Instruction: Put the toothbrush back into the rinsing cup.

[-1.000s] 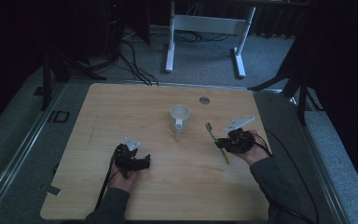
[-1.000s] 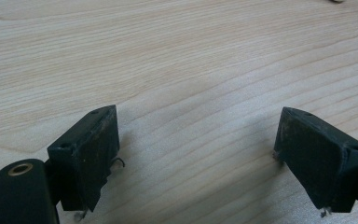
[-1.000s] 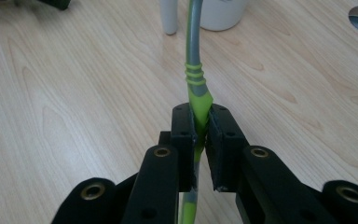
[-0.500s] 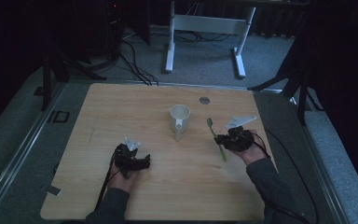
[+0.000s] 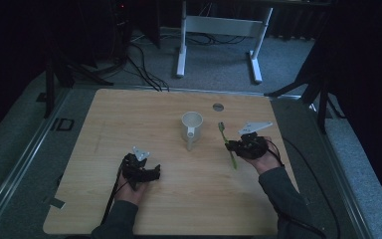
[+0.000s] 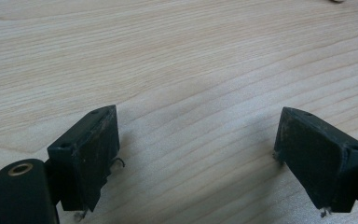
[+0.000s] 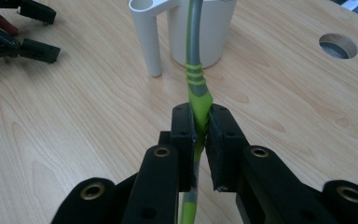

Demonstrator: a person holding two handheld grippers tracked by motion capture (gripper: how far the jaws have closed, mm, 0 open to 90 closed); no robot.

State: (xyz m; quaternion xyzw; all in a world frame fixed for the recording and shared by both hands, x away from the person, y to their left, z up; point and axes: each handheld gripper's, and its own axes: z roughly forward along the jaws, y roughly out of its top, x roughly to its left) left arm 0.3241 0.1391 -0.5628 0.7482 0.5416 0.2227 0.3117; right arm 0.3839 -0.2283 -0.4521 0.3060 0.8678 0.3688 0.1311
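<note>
A white mug (image 5: 192, 122) stands upright mid-table, its handle turned toward the person. To its right, my right gripper (image 5: 231, 146) is shut on a green and grey toothbrush (image 5: 225, 136), whose brush head points away toward the far edge. In the right gripper view the pads (image 7: 187, 130) pinch the toothbrush (image 7: 196, 79) at its green grip, and the mug (image 7: 205, 32) stands just beyond. My left gripper (image 5: 154, 172) rests low on the table at the near left. Its jaws (image 6: 196, 149) stand wide open over bare wood.
The wooden table (image 5: 129, 114) has a round cable hole (image 5: 218, 106) behind the mug. A white desk frame (image 5: 219, 30) and cables lie on the floor beyond the far edge. The left gripper (image 7: 18, 32) shows far off in the right gripper view.
</note>
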